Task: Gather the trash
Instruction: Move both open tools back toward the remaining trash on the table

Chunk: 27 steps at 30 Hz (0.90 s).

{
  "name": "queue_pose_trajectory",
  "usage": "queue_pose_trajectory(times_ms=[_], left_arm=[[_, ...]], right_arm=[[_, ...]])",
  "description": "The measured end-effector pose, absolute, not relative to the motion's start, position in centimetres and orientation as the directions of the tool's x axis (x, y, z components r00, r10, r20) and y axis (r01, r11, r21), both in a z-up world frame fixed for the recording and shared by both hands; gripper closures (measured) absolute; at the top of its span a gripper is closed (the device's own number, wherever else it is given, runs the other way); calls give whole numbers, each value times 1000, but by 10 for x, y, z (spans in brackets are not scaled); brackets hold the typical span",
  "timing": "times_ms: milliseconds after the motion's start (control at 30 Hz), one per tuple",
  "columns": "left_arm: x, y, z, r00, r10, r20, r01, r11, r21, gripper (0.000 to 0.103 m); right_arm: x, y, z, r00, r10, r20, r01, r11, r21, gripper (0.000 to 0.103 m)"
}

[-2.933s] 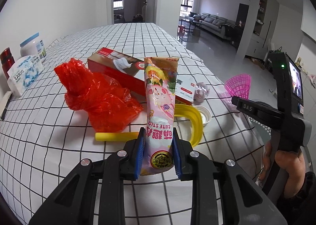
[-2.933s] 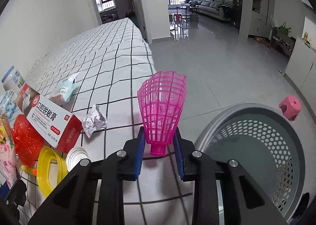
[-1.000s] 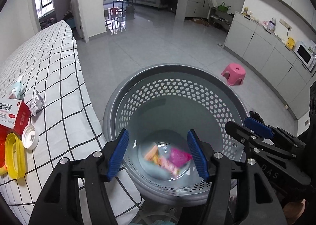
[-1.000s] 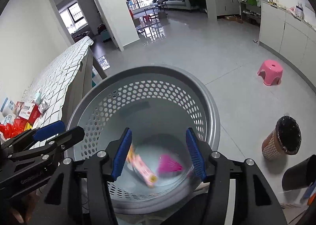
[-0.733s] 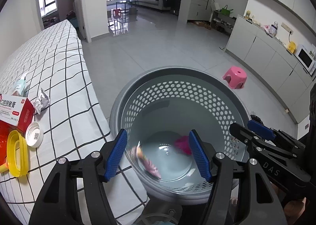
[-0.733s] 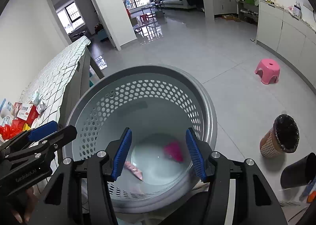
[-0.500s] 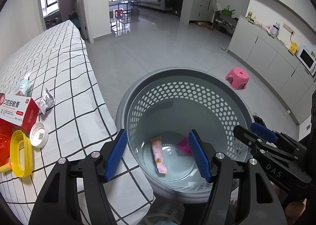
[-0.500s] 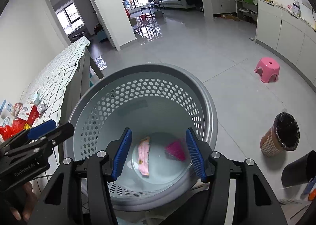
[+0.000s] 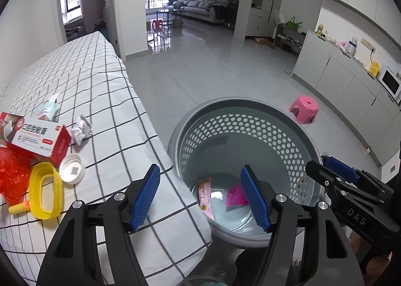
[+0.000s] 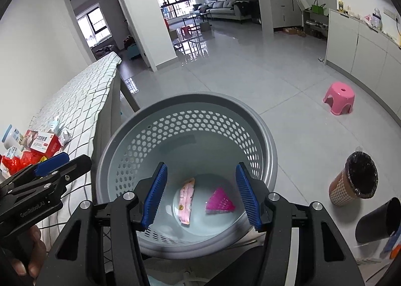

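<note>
A grey perforated basket (image 9: 295, 140) (image 10: 265, 140) stands on the floor beside the checked table (image 9: 105, 95). A pink snack wrapper (image 9: 205, 198) (image 10: 186, 198) and a pink mesh shuttlecock (image 9: 234, 197) (image 10: 220, 202) lie on its bottom. My left gripper (image 9: 200, 195) is open and empty over the basket's near left rim. My right gripper (image 10: 201, 193) is open and empty above the basket. On the table lie a red plastic bag (image 9: 12, 173), a red-and-white box (image 9: 37, 135), a yellow ring (image 9: 46, 189), a white cap (image 9: 71, 171) and crumpled paper (image 9: 80, 130).
A pink stool (image 9: 303, 109) (image 10: 338, 97) stands on the floor beyond the basket. A checked bin with a black liner (image 10: 358, 178) and a black cup (image 10: 378, 220) stand at the right. White cabinets (image 9: 338, 70) line the right wall.
Both grippers have opened and dropped the wrapper and shuttlecock into the basket, where they have settled. The left gripper has swung back left toward the table.
</note>
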State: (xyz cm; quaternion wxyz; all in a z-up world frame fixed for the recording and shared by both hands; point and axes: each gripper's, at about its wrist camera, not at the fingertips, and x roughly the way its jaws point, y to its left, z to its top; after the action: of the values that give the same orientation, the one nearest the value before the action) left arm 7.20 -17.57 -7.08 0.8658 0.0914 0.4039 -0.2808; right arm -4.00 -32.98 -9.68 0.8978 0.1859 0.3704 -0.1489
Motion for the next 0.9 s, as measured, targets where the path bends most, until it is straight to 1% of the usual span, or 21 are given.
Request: queue_pose_trajectory(times_ms=[367,500,667,767,900], left_arm=[[62,-142,-56,567,-410,-714,525,848,-71,35],[58,-127,-47,591,-411,-694,509,858,-75,31],[54,-107,-39,621,-397,-676,482,874,-71,28],[52,-93,-36,640,-381,-667,459,886,-66,27],[51,-77,-31,662,-364,-655,432,900,-62,26]], right_arm=[[-44,-301,-78,716,-119,-688,355,910,212,47],[-45,-289,-68,738,-117,-665,331,921,205,41],[-44,-275,-58,755,-105,-647,300,933,198,41],[-44,-263,-54,766,-92,-636,277,940,198,38],[-40,-245,-49,776,-73,-627,238,954,183,37]])
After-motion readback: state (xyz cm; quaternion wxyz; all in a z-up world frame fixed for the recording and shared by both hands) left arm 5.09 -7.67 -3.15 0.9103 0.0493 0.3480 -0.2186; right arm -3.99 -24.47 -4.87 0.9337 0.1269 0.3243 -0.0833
